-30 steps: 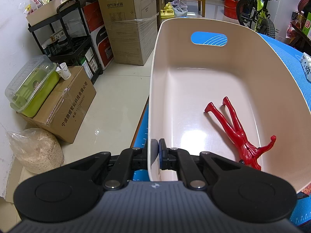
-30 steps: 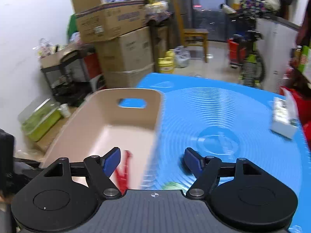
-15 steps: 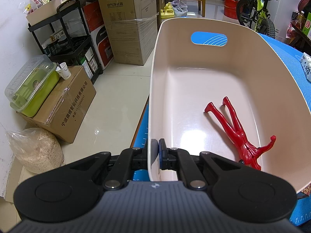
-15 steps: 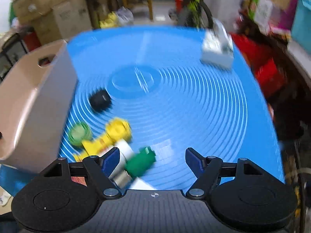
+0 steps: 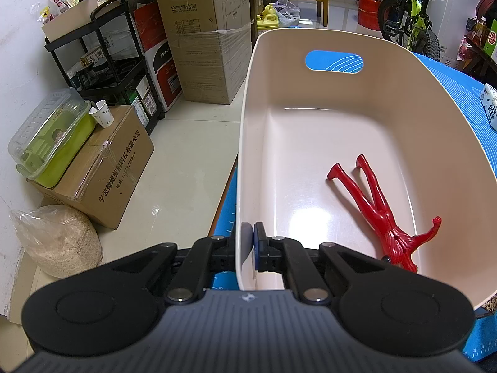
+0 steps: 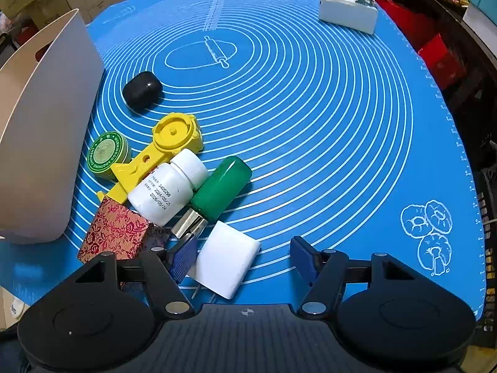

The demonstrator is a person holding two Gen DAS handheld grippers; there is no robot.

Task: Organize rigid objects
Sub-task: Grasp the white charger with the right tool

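While I watch both wrist views, this is what stands out.
Left gripper (image 5: pixel 252 245): clamped on the near rim of the beige plastic bin (image 5: pixel 245 143), one pad each side of the wall; unchanged since a second ago.
Right gripper (image 6: pixel 245 256): jaws apart and just been closing, pads pressing nothing; it has swung down from facing the room to hang over the blue silicone mat (image 6: pixel 310 108).
White rectangular block (image 6: pixel 225 261): between my right fingers, nearer the left one.
Green bottle with a silver cap (image 6: pixel 217 191): just beyond the block, beside the white pill bottle (image 6: pixel 169 186).
Red plastic figure (image 5: pixel 377 211): lying in the bin, as before.
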